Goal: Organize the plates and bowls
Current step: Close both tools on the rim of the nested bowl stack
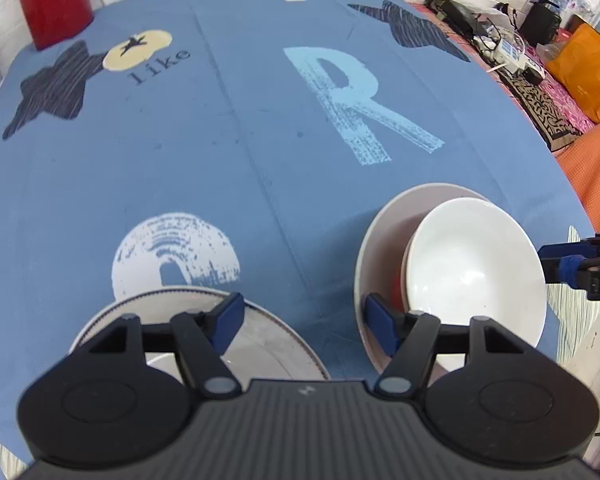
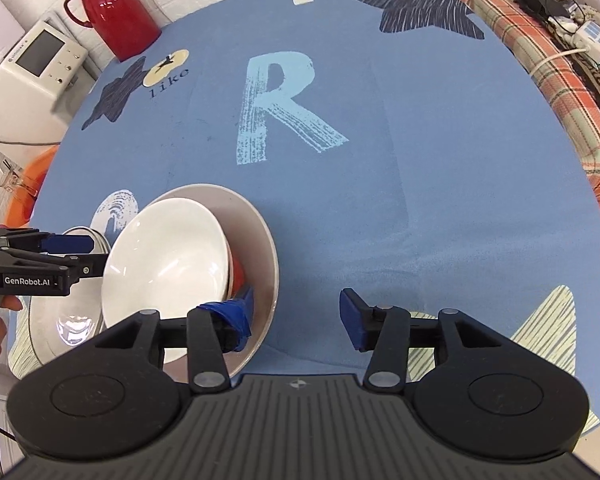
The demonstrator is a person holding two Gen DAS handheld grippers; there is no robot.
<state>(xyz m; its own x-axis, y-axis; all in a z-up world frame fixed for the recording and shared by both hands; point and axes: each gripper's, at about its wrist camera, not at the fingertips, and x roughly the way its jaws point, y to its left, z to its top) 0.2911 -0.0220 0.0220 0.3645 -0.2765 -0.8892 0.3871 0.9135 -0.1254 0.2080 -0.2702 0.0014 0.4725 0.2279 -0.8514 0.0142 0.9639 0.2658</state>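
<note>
A white bowl [image 1: 476,268] sits tilted inside a stack with a red bowl [image 1: 398,280] and a larger pale bowl [image 1: 380,240] at the near right of the blue tablecloth. A flat white plate with a patterned rim [image 1: 268,332] lies to its left, under my left gripper [image 1: 302,320], which is open and empty between plate and stack. In the right wrist view the same white bowl [image 2: 164,256], red bowl [image 2: 238,272] and pale bowl [image 2: 260,248] are at left. My right gripper [image 2: 296,316] is open and empty, its left finger over the pale bowl's rim.
A red thermos jug [image 1: 56,0] stands at the far left corner of the table; it also shows in the right wrist view [image 2: 112,12]. A white appliance [image 2: 28,76] is beyond the table's left edge. A cluttered bench [image 1: 520,52] runs along the right.
</note>
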